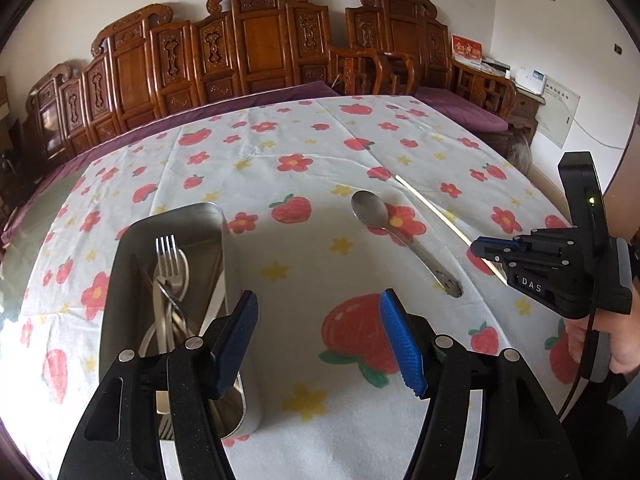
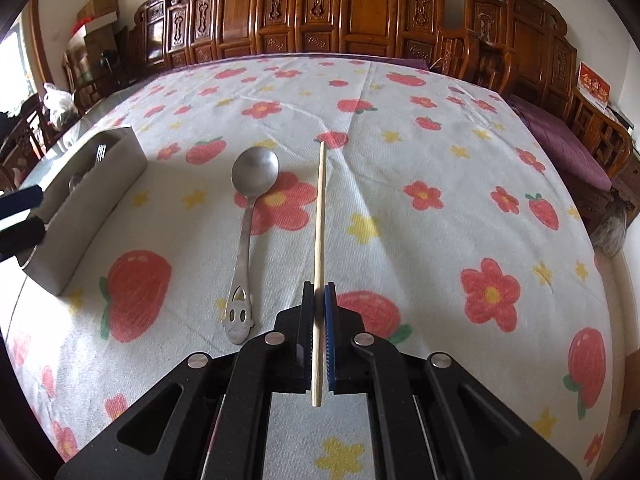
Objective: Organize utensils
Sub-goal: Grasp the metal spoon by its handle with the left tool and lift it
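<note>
While forks are sitting in the metal box (image 1: 168, 216), my right hand-held gripper (image 2: 319, 296) is squeezing one chopstick (image 2: 320, 216); my left hand-held gripper (image 1: 316, 332) is hanging open, and the spoon (image 2: 248, 208) is waiting.

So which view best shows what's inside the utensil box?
The left wrist view. It looks down into the open utensil box, showing a fork and other cutlery. The right wrist view sees the box side-on at far left, with only fork tines peeking above its rim.
</note>
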Tool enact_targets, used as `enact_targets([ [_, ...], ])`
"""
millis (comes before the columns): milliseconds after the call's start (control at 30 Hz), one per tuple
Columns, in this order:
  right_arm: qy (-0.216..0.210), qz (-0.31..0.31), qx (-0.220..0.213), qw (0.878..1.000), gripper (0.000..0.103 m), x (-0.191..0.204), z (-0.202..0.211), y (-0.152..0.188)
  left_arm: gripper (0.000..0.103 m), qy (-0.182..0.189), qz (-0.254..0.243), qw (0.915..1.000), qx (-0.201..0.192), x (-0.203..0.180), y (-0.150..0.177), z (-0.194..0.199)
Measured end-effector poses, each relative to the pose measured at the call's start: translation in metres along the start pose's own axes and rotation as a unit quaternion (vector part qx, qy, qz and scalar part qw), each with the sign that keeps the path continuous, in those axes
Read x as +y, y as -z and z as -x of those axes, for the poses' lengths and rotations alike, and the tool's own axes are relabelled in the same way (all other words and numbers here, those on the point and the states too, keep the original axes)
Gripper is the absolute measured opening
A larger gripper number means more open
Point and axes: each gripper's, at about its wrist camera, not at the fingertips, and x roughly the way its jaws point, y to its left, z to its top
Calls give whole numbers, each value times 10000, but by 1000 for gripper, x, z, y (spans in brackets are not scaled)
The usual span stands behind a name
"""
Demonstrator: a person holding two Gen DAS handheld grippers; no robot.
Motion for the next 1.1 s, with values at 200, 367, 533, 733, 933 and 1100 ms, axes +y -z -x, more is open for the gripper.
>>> enact_targets([
  [200,11,-191,-113,9998,6,-15,5,-1,60,111,-27,9999,107,-24,-15,-26],
  [367,-45,-363,-147,9992,6,-25,5,-2,60,194,-64,9994,262,-43,-27,-56],
  [533,-74,-450,-185,9988,6,-29,6,-3,59,259,-13,9987,435,-55,-36,-86],
  [733,-157,-540,-244,9981,6,-31,8,-5,42,360,168,9967,711,-59,-43,-118],
  [933,-183,-539,-258,9980,6,-30,8,-5,38,313,152,9960,821,-68,-46,-134],
  [1100,-194,-552,-265,9979,6,-30,8,-6,15,161,-207,9965,794,-79,-43,-132],
])
